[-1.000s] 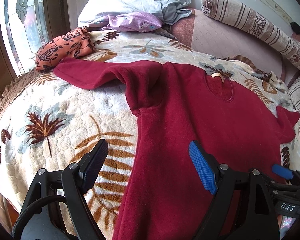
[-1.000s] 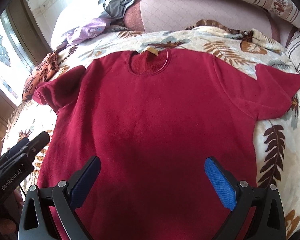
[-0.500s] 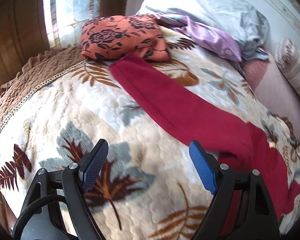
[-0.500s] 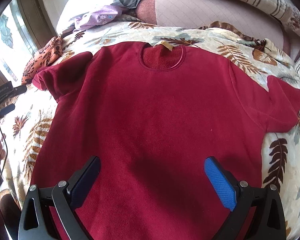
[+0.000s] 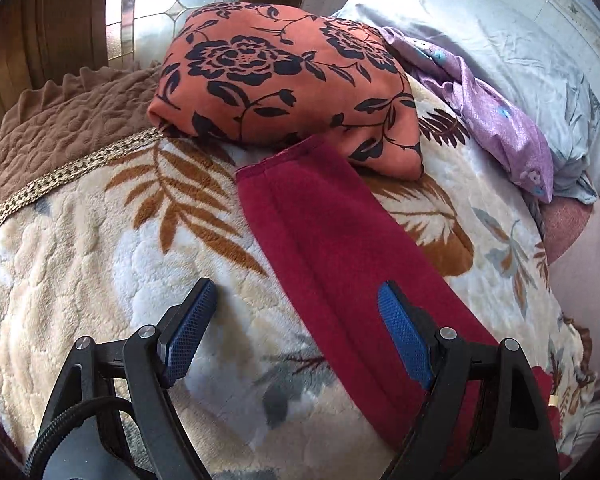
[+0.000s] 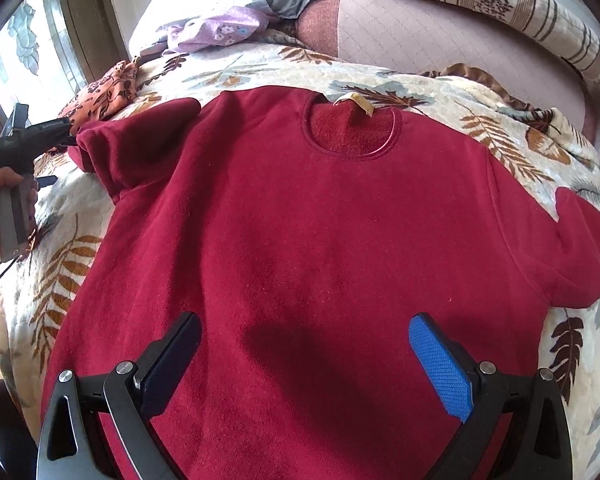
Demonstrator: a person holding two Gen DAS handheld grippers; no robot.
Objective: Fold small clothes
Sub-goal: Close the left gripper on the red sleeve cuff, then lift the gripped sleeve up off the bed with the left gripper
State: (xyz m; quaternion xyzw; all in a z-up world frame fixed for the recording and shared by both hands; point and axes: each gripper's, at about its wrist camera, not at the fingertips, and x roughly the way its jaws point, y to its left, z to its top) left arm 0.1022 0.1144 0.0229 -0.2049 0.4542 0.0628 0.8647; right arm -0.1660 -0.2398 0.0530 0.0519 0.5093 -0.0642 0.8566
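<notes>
Red sweater (image 6: 300, 240) flat on blanket (image 5: 80, 260); left gripper (image 5: 296, 332) spread over sleeve (image 5: 340, 248), right gripper (image 6: 304, 360) spread above hem, both holding nothing

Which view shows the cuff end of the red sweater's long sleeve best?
The left wrist view: the sleeve cuff lies flat on the blanket, touching the orange floral cloth. In the right wrist view the sweater body fills the frame, and the left gripper's body hides that cuff.
</notes>
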